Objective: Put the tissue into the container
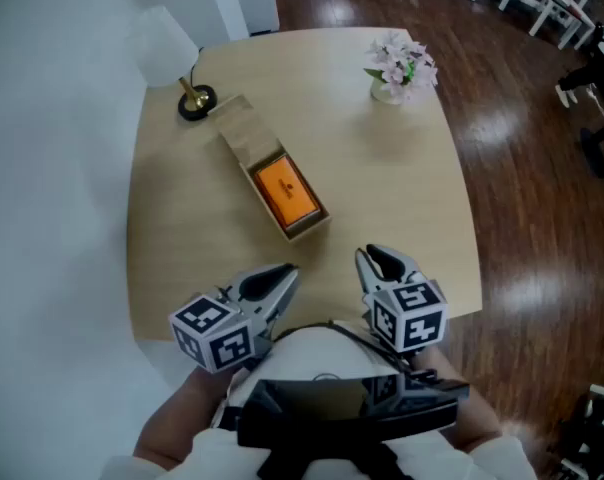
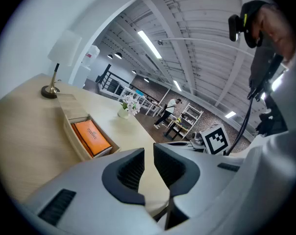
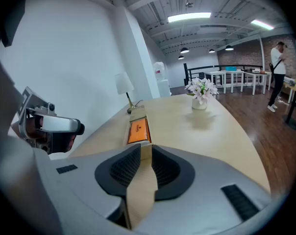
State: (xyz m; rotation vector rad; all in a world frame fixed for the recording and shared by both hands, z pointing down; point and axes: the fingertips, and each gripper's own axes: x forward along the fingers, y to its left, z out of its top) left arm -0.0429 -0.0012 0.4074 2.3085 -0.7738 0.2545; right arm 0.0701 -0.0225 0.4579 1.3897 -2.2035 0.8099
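Observation:
A long wooden container (image 1: 304, 230) lies slanted on the table, its sliding lid (image 1: 240, 128) drawn back over the far half. An orange tissue pack (image 1: 285, 191) fills the open near half; it also shows in the left gripper view (image 2: 90, 136) and the right gripper view (image 3: 138, 130). My left gripper (image 1: 287, 273) hangs near the table's front edge, jaws shut with nothing between them (image 2: 149, 153). My right gripper (image 1: 367, 256) hovers beside it, also shut and empty (image 3: 146, 151). Both point toward the container from a short way off.
A small lamp (image 1: 194, 98) with a white shade stands at the back left, just behind the container. A vase of pale flowers (image 1: 402, 66) sits at the back right. The light wooden table (image 1: 382, 168) has rounded corners; dark floor lies to its right.

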